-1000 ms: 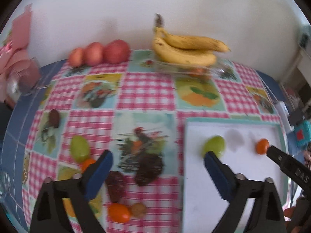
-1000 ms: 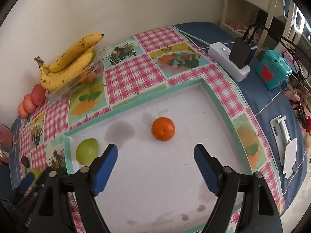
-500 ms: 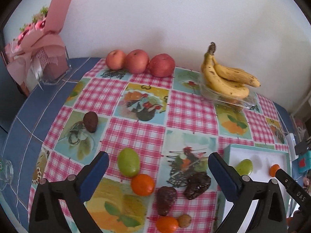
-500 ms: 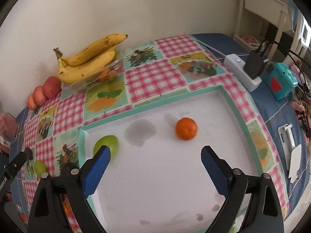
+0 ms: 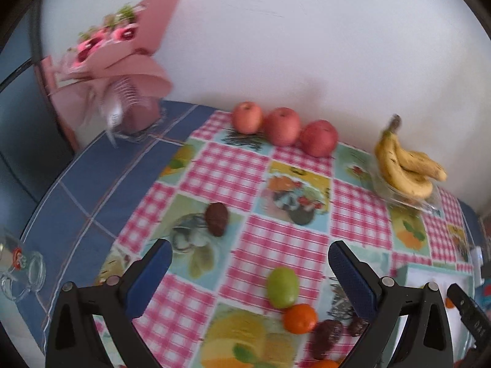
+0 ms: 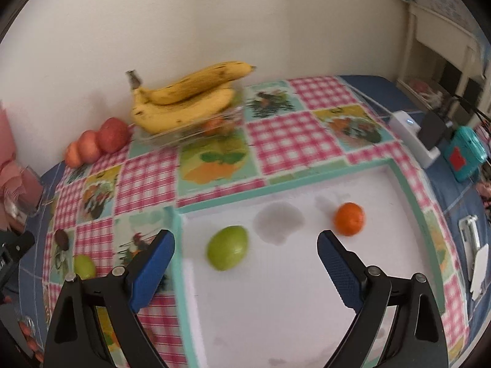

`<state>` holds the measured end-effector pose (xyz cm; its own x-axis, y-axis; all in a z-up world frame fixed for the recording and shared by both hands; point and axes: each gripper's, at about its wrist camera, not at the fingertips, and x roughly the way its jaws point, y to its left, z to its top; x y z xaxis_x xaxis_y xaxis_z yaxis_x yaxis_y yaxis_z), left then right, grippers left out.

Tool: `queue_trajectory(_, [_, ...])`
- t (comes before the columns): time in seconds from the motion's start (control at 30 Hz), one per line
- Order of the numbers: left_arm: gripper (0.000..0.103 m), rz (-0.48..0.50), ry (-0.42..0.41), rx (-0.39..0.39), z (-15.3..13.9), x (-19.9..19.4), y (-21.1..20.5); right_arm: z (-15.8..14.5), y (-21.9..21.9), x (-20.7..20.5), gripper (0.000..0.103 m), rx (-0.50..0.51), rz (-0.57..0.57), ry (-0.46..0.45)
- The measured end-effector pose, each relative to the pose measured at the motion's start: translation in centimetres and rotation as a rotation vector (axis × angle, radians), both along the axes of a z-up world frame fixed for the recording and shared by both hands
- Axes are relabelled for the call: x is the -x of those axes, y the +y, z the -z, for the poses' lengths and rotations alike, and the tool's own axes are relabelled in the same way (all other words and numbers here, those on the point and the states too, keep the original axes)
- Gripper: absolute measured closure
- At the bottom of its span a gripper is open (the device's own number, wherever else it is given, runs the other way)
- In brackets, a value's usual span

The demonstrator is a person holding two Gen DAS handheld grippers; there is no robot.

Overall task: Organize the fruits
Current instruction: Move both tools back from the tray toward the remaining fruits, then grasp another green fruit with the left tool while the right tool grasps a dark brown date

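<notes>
- The left hand-held gripper (image 5: 248, 263) was held with its blue, cross-hatched pads spread wide apart, nothing being gripped or touched.
- A smooth oval green fruit (image 5: 282, 286) was seen on the tablecloth between its fingers, touching a round orange mandarin (image 5: 299, 318); two dark wrinkled fruits (image 5: 326, 337) were lying just beside the mandarin.
- A further dark oval fruit (image 5: 216, 218) was lying apart, farther out on the checked cloth.
- The right hand-held gripper (image 6: 245, 256) was likewise held wide open and empty, above a white tray (image 6: 276, 322) with a teal rim.
- On the tray a glossy green fruit (image 6: 227, 252) and a dimpled orange mandarin (image 6: 349, 218) were resting well apart, a grey stain (image 6: 278, 221) being seen between them.
- Three round red apples (image 5: 282, 126) were lined up by the wall, and a bunch of spotted yellow bananas (image 6: 187, 98) was lying across a clear plastic container (image 6: 196, 128).
- The table (image 5: 101, 184) was covered in blue cloth under the pink gingham tablecloth (image 5: 288, 239).
- A pink paper-wrapped bouquet (image 5: 116, 52) was standing at the far left corner.
</notes>
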<state>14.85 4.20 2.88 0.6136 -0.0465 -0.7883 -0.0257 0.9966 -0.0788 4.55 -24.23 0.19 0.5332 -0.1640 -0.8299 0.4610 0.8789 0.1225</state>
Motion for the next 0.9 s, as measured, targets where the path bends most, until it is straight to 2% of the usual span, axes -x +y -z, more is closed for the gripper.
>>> queue_trajectory(0.2, [0.001,-0.084,-0.010,0.024,-0.6,0.2,3.7,0.4,4.5,-1.9,0.009,-0.038,-0.131,0.010])
queue_trajectory(0.33, [0.007,-0.090,-0.010,0.076,-0.6,0.1,4.8,1.0,7.4,-2.9,0.012,-0.062,-0.199,0.009])
queue_trajectory(0.4, [0.010,-0.076,0.007,0.102,-0.2,-0.1,4.7,1.2,8.3,-3.3,0.027,-0.067,-0.224,0.015])
queue_trajectory(0.47, [0.012,-0.056,0.024,0.134,0.2,-0.3,4.4,1.5,9.1,-3.7,0.032,-0.080,-0.245,0.026])
queue_trajectory(0.6, [0.015,0.001,0.078,0.155,2.1,-1.1,2.6,2.7,9.9,-4.3,0.040,-0.054,-0.258,0.065])
queue_trajectory(0.7, [0.019,0.034,0.146,0.174,4.4,-1.8,1.1,4.0,9.7,-4.5,0.047,-0.085,-0.257,0.088])
queue_trajectory(0.9, [0.024,0.088,0.220,0.215,7.3,-2.5,-0.7,6.4,9.4,-4.8,0.055,-0.125,-0.249,0.138])
